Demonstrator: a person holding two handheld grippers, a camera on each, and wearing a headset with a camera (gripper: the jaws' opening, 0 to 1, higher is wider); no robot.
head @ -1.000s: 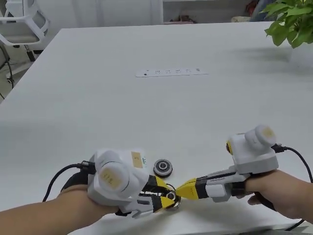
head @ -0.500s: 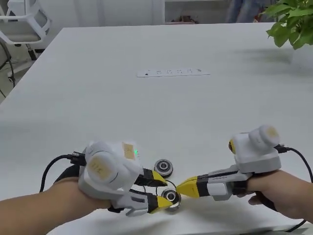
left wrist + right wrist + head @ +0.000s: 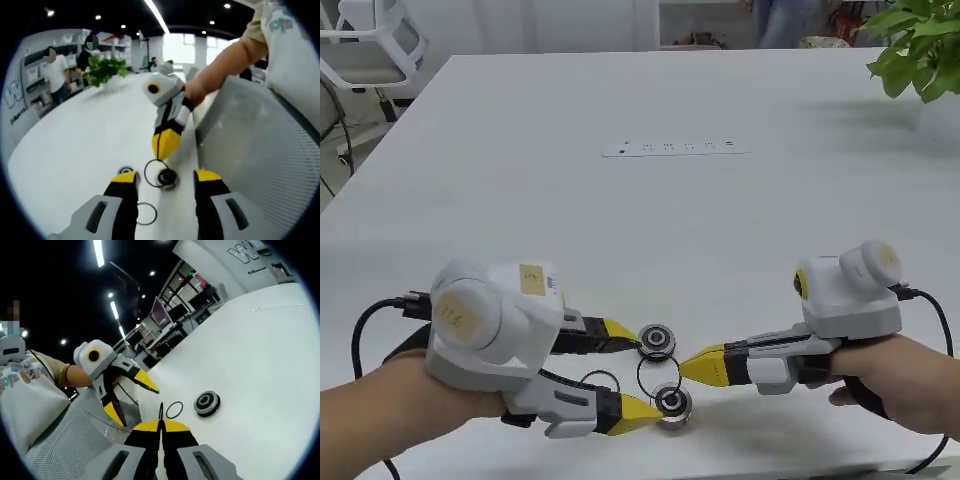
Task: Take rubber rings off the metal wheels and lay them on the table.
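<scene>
The left gripper (image 3: 648,373) had spread its jaws, releasing the wheel (image 3: 672,402) at lower centre. The right gripper (image 3: 682,368) pinched the ring (image 3: 639,374), apparently pulled free and ready to lay down.

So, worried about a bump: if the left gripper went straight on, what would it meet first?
Likely the ring that the right gripper holds, just beside a wheel between the open jaws; depth is unclear.

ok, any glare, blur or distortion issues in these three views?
Head view: even light, sharp, soft shadow under the right gripper. Left gripper view: fisheye bows the table edge, far windows blown out. Right gripper view: dark ceiling, light strips flare, metal wheel crisp.
</scene>
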